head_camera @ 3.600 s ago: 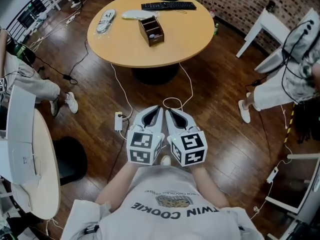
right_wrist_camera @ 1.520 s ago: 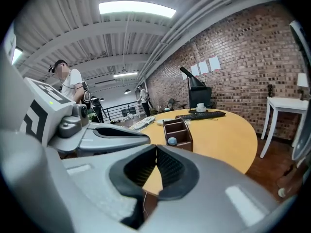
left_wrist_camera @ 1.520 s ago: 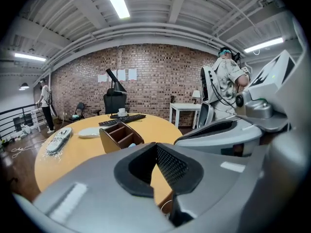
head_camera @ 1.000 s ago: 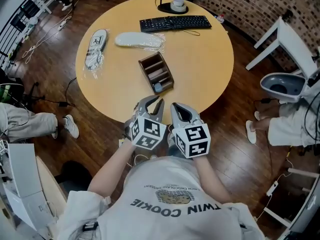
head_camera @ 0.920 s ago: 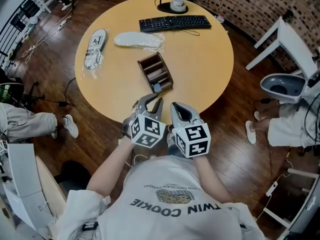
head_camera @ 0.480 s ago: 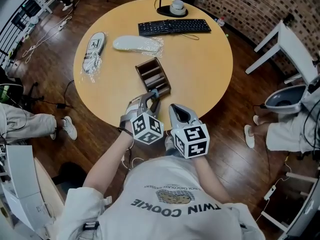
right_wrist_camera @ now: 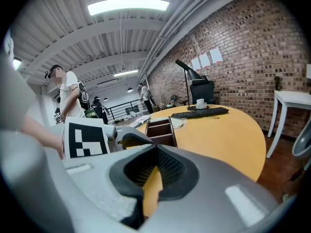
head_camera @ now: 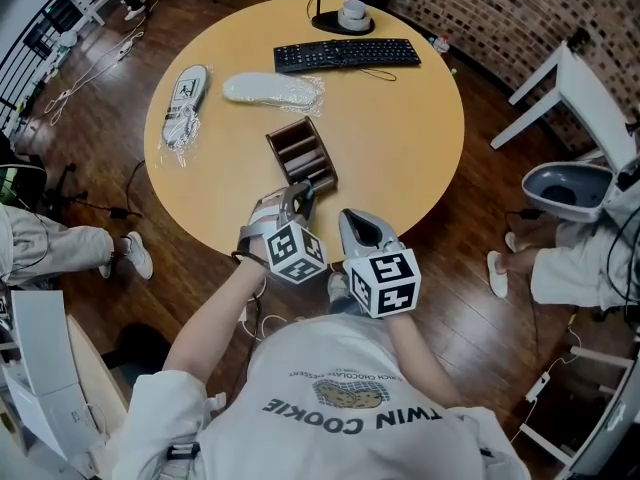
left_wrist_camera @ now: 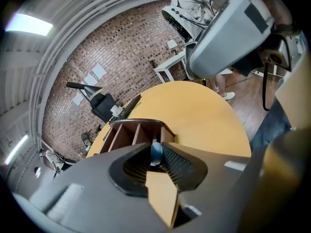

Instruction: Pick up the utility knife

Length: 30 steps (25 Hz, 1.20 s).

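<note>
A brown wooden organizer stands on the round yellow table. The utility knife's blue end sticks up from the organizer's nearest compartment. My left gripper reaches down over the table's near edge to that compartment. Its jaws are closing, with the blue end between the fingertips; I cannot see them pressing on it. In the head view the knife is hidden behind the left gripper. My right gripper hovers just right of the left one at the table edge, shut and holding nothing. The right gripper view shows the organizer ahead.
At the table's far side lie a black keyboard, a cup on a dark base and two bagged white slippers. A white table and a seated person are to the right. Cables trail over the wooden floor.
The left gripper has moved forward and down to the organizer's near end and rolled. Its jaws now flank the knife's blue end. The right gripper has barely moved.
</note>
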{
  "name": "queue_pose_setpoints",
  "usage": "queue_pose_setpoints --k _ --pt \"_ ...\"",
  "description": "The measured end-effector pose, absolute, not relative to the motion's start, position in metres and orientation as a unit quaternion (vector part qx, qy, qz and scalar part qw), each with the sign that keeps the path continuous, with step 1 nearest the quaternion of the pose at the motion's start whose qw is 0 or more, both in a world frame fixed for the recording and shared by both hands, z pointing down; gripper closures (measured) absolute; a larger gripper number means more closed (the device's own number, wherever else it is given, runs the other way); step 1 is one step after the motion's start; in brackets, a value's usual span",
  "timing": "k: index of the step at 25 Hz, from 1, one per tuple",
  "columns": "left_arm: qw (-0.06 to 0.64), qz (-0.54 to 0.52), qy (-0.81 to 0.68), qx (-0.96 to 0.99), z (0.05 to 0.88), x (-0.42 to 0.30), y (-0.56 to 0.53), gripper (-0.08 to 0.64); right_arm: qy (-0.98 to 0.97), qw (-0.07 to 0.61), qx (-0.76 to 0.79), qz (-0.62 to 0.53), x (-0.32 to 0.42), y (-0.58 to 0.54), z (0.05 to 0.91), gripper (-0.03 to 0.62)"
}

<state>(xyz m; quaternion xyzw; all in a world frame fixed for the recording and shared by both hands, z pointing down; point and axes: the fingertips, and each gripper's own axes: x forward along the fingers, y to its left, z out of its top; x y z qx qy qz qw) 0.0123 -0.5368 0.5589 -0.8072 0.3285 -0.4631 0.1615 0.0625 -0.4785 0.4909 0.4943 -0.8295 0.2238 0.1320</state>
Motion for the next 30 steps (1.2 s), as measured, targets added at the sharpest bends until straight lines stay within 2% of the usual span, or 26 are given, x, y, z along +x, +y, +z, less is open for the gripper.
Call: queue_pose_setpoints --k 12,30 --pt "0.133 -0.399 0.356 -0.835 0.521 0.007 -0.517 0.486 -0.831 0.129 0.491 0.225 0.05 -0.457 0.489 0.597" --pt "0.077 -0.274 0.37 -0.884 0.46 -0.036 -0.421 0.486 -0.829 0.127 0.513 0.181 -0.004 -0.382 0.463 0.597"
